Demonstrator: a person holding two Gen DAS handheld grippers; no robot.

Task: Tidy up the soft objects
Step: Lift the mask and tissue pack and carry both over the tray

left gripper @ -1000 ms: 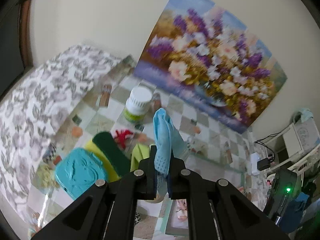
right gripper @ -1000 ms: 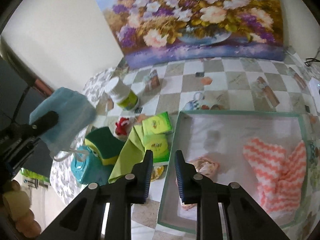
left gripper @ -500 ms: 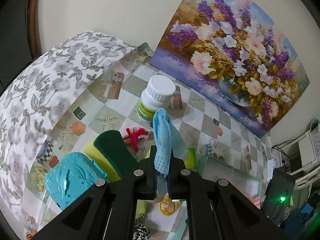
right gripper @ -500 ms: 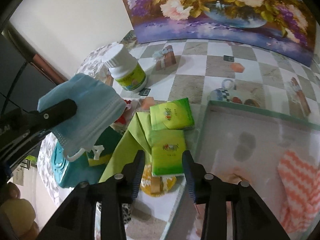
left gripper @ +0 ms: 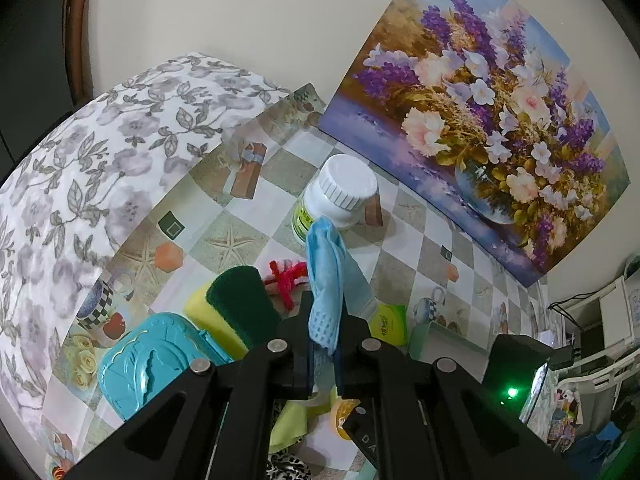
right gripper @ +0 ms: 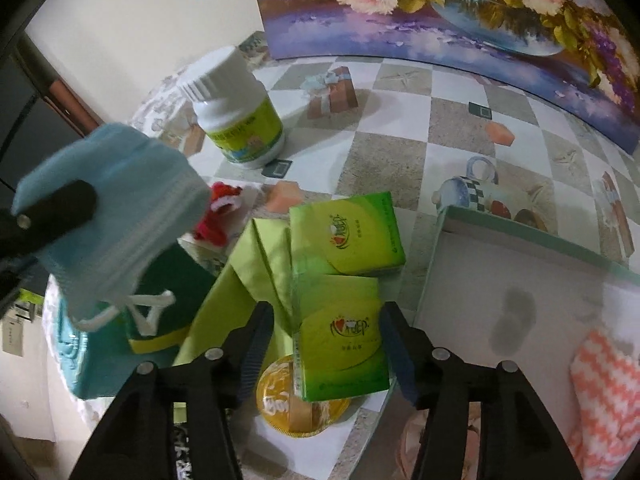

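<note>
Right tongs (right gripper: pixel 326 342) lowered, two tissue packs (right gripper: pixel 344 236)

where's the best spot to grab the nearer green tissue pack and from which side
Take the nearer green tissue pack across its two long side edges, coming from above. It lies flat with its printed face up, partly over a yellow disc, so the sides are free. The right gripper, whose jaws have just been opening, already straddles it without touching.

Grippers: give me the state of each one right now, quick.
Left gripper: shut on the blue face mask.
Right gripper: open, jaws just been opening, astride the nearer green tissue pack, not pressing on it.
</note>
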